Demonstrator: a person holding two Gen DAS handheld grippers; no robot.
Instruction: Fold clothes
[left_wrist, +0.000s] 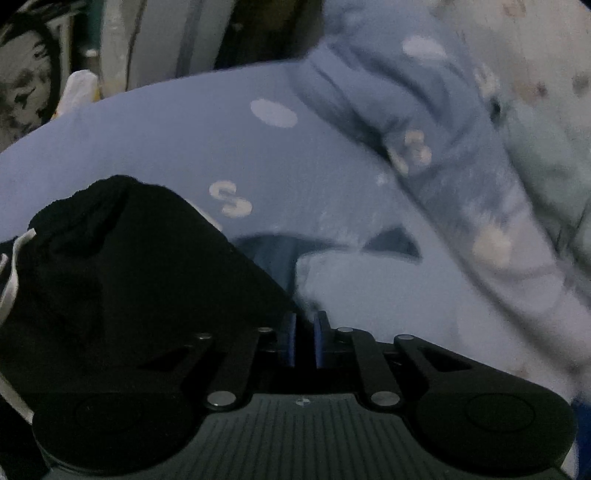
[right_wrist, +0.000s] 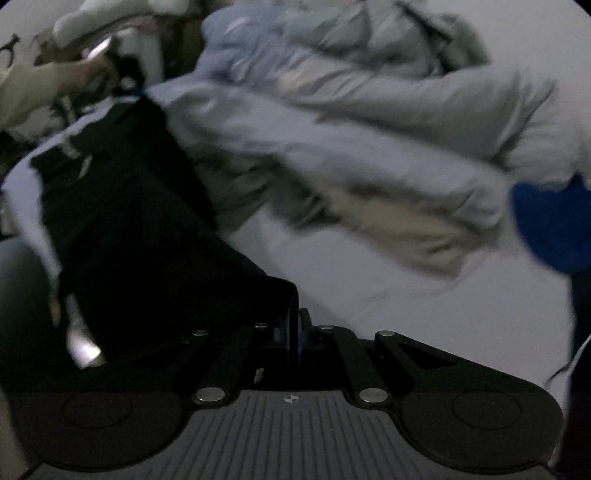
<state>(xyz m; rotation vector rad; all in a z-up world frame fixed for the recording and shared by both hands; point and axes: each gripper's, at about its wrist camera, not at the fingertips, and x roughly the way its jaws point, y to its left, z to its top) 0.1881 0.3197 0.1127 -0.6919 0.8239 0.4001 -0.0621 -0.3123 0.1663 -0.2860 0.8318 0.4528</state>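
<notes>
Pale printed "S" letters (left_wrist: 231, 199) and a white oval dot (left_wrist: 273, 112) mark the smooth pale-blue bed sheet (left_wrist: 155, 147), the only writing that reads; a second blurred letter pair sits on the rumpled blue quilt (left_wrist: 413, 147) heaped along the sheet's right side. The sheet's far edge curves against dim upright furniture, leaving open flat sheet ahead of the left tool (left_wrist: 304, 325). Its fingers stand nearly together with a narrow slot between them, and the black fabric garment with a white trim (left_wrist: 122, 258) runs from the left right down to that slot, so it seems pinched there, though the contact is too dark to confirm. In the right wrist view the right tool (right_wrist: 295, 325) is pressed together on a corner of the same black garment (right_wrist: 140, 240), which stretches up and left from it, white stripes along its edge. Blurred grey-blue bedding (right_wrist: 369, 147) crowds the right, with bare pale sheet (right_wrist: 406, 295) just beyond the tool.
</notes>
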